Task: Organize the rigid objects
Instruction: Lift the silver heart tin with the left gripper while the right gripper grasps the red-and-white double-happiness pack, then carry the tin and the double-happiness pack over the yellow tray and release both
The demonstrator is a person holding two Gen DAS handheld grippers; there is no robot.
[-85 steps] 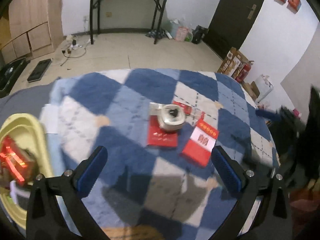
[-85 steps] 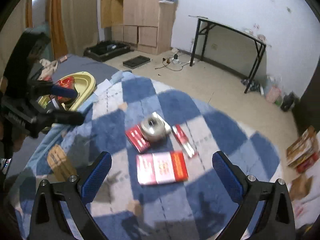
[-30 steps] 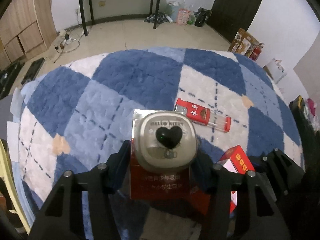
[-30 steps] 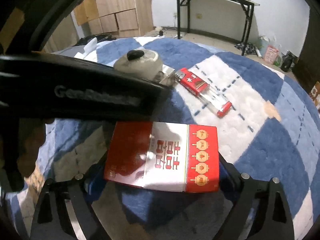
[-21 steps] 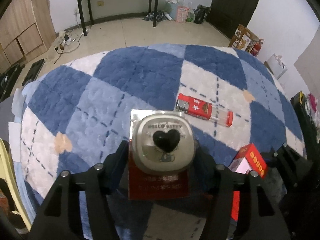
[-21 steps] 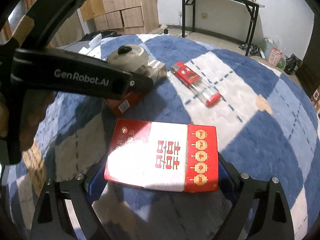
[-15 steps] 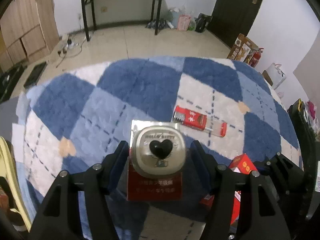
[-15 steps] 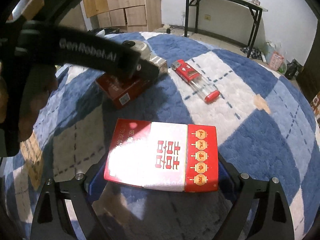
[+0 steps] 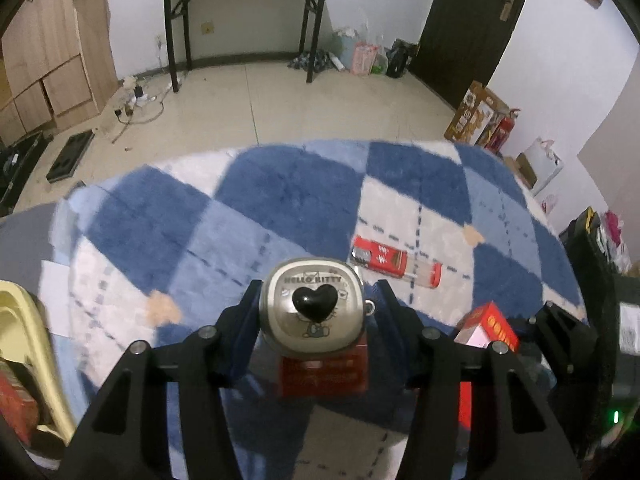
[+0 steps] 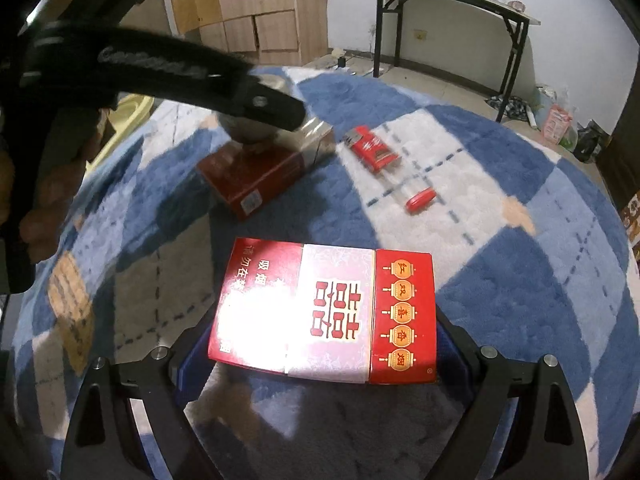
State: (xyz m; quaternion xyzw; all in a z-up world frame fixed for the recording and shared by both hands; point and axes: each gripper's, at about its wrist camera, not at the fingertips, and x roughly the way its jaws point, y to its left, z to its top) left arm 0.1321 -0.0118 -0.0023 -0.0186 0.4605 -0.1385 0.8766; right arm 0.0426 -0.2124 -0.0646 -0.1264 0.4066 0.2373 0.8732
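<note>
L gripper [image 9: 314, 316] jaws clamping tin [image 9: 313, 314], R gripper [image 10: 324, 344] jaws gripping red carton [image 10: 324, 312]

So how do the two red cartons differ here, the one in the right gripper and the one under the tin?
The lantern-print carton sits gripped between the right gripper fingers; the dark red carton lies on the rug. The first has a white centre panel; the second has a silver end and the tin above it. Both are flat red boxes.

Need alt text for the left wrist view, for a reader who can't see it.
The left gripper is shut on a silver Hello Kitty container above a red box on a blue checked blanket. A red lighter lies beyond.
</note>
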